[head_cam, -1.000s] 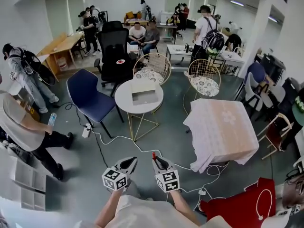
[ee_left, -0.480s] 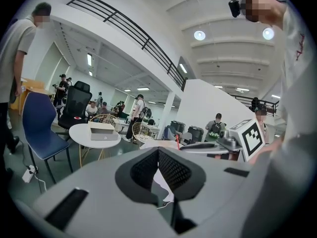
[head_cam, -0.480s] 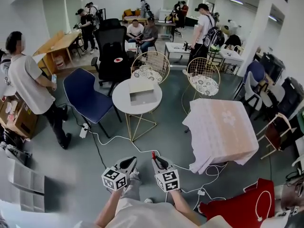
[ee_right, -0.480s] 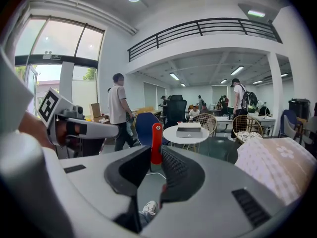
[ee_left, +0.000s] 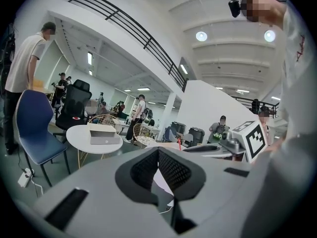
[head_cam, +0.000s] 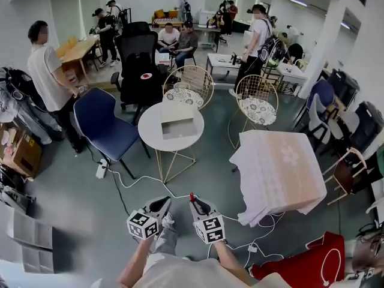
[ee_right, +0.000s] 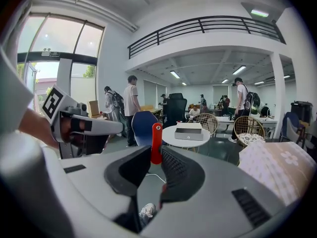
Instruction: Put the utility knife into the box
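A red utility knife (ee_right: 156, 143) stands upright between the pads of my right gripper (ee_right: 156, 151), which is shut on it; its red tip (head_cam: 192, 195) pokes up past the jaws in the head view. An open grey box (head_cam: 177, 126) lies on the round white table (head_cam: 150, 132) well ahead of both grippers, also visible as the box (ee_right: 188, 131) beyond the knife. My left gripper (head_cam: 164, 201) hangs beside the right gripper (head_cam: 194, 201), its jaw tips meeting (ee_left: 158, 150) with nothing between them. The box (ee_left: 104, 134) shows far left in the left gripper view.
A blue chair (head_cam: 102, 122) stands left of the round table, two wire chairs (head_cam: 191, 86) (head_cam: 258, 98) behind it. A table under a pink cloth (head_cam: 279, 167) is at the right. Cables (head_cam: 138, 182) and a power strip (head_cam: 101, 168) lie on the floor. A person (head_cam: 51, 71) stands back left.
Both grippers have been carried forward toward the round table, which sits a little nearer. The person at the left has straightened up and moved toward the back left.
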Motion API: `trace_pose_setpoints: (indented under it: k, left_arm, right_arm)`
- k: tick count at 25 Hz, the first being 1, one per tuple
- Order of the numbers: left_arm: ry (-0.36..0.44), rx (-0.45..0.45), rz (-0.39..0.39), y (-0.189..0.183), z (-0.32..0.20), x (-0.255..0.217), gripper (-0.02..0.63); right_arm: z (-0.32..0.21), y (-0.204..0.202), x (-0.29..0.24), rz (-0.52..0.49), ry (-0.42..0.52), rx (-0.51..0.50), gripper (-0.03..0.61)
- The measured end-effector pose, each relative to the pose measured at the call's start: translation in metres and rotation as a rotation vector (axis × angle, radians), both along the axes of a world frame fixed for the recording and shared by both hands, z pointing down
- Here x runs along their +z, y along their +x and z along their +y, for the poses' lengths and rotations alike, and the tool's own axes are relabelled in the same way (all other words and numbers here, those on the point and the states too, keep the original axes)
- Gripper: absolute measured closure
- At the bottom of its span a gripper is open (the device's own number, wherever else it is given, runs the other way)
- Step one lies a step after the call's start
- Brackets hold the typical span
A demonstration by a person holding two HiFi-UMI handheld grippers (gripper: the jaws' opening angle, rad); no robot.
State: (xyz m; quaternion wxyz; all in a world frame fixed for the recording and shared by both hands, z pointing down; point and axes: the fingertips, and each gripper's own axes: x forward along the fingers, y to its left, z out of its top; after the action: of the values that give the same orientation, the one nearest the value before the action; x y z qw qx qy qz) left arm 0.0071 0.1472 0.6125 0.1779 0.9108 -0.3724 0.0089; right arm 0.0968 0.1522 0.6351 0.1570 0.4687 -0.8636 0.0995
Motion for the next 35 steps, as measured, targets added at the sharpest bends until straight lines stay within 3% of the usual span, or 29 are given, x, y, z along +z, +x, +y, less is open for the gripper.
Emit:
trace_pose_setpoints:
  k: [14, 35]
  left_arm:
    - [-0.034, -0.016, 0.021, -0.019, -0.093, 0.019, 0.603]
    - [-0.011, 0.009, 0.039, -0.067, -0.320, -0.027, 0.603]
  right_arm:
    - [-0.097, -0.020, 0.019, 0.031, -0.032, -0.021, 0.503]
    - [-0.327, -0.074, -0.031, 0.052, -0.006, -0.020, 0.503]
